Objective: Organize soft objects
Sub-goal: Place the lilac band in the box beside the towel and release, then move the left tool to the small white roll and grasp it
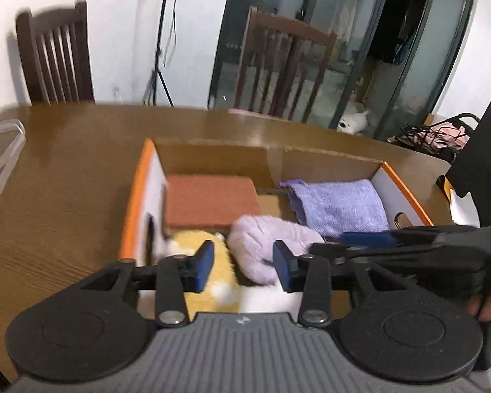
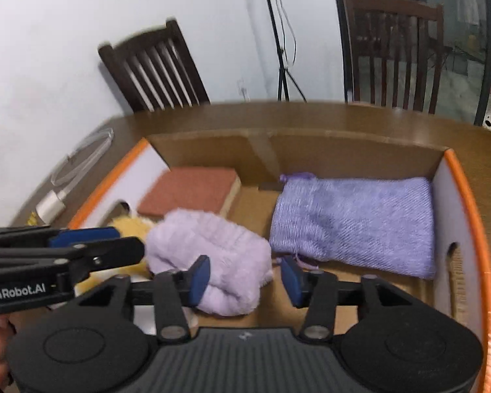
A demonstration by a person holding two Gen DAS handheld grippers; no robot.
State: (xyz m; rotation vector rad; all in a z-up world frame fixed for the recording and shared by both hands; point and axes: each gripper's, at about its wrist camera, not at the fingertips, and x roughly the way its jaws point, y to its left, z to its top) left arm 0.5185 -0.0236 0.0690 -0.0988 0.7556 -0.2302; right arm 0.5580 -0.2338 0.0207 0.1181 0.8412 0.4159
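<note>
From the left wrist camera, the left gripper (image 1: 242, 263) hangs over the near end of an orange-edged cardboard box (image 1: 137, 196) that stands on a brown wooden table (image 1: 65, 150). Its blue pads (image 1: 203, 261) stand part way apart and press on nothing; behind the gap lie a yellow plush toy (image 1: 212, 281) on the left and a fluffy lilac cloth (image 1: 262, 245) on the right, both in the near part of the box. The lilac cloth is bunched, its long axis slanting from the box's middle toward the near edge. A red-topped sponge (image 1: 209, 199) lies flat against the left wall, and a folded purple towel (image 1: 340, 208) lies by the right wall, its long axis running across the box toward that wall. The right gripper (image 1: 370, 240) reaches in from the right edge, its fingers pointing left just beside the towel. In the right wrist camera, the right gripper (image 2: 245, 275) also stands part open with nothing pressed; the lilac cloth (image 2: 209, 258) sits behind its left pad (image 2: 199, 278), whether touching it is unclear. The purple towel (image 2: 353, 222) fills the right compartment, long axis left to right, a drawstring end at its far left corner. The sponge (image 2: 190, 193) lies far left, the yellow plush toy (image 2: 131, 226) peeks out behind the left gripper (image 2: 127, 242), which enters from the left with its fingers pointing right.
</note>
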